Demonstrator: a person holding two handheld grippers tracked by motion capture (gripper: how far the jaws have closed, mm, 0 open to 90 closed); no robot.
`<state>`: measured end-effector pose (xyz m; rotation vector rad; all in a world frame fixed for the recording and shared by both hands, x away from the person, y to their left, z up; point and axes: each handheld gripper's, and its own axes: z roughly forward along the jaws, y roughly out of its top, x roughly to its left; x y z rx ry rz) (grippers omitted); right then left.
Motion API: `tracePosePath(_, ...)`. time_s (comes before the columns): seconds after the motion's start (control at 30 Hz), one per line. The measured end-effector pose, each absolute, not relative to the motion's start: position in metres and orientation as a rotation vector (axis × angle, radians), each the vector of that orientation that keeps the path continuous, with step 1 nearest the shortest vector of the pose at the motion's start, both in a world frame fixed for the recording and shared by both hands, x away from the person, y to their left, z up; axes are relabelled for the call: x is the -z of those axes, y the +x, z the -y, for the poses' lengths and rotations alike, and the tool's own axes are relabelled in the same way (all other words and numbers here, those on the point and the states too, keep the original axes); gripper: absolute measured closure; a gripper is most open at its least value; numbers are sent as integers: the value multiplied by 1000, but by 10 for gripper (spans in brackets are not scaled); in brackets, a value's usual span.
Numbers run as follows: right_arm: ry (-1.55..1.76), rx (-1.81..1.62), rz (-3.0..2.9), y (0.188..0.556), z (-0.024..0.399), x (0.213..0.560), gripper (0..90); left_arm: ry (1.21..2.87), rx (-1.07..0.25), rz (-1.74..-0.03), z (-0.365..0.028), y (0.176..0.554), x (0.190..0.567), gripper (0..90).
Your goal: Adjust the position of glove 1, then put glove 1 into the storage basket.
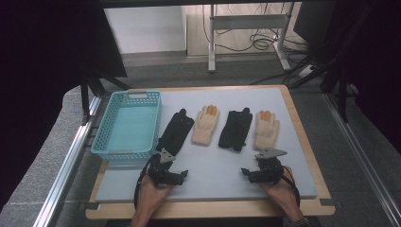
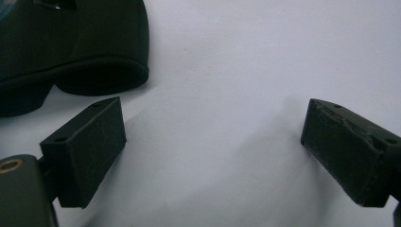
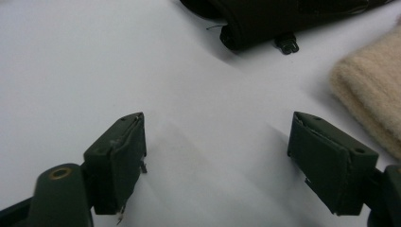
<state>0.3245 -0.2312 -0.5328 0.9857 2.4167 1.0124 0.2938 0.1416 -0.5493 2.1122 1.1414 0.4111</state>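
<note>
On the grey mat (image 1: pixel 208 165), four gloves await beside the basket (image 1: pixel 127 124). Your left gripper (image 1: pixel 176 175) and right gripper (image 1: pixel 249 174) gape wide, empty; likely reach for the nearest black glove (image 1: pixel 175 132) next.

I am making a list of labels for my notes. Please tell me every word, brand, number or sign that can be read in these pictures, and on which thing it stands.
None: no readable text.
Basket: a pale plate on its far rim, unreadable.
Black gloves, cream gloves: no print or logo visible.
Left gripper, right gripper: no markings visible.
</note>
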Motion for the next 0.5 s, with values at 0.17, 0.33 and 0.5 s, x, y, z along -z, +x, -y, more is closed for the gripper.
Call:
tracePosePath(0.17, 969, -1005, -2436, 324, 230, 533, 138, 2106, -414, -1144, -141, 293, 550, 76)
tracePosePath(0.33, 971, -1000, -2440, 325, 230, 533, 138, 2105, -414, -1144, -141, 293, 550, 76)
tracePosePath(0.5, 973, -1002, -2444, 325, 230, 533, 140, 2105, -415, -1144, -141, 293, 550, 77)
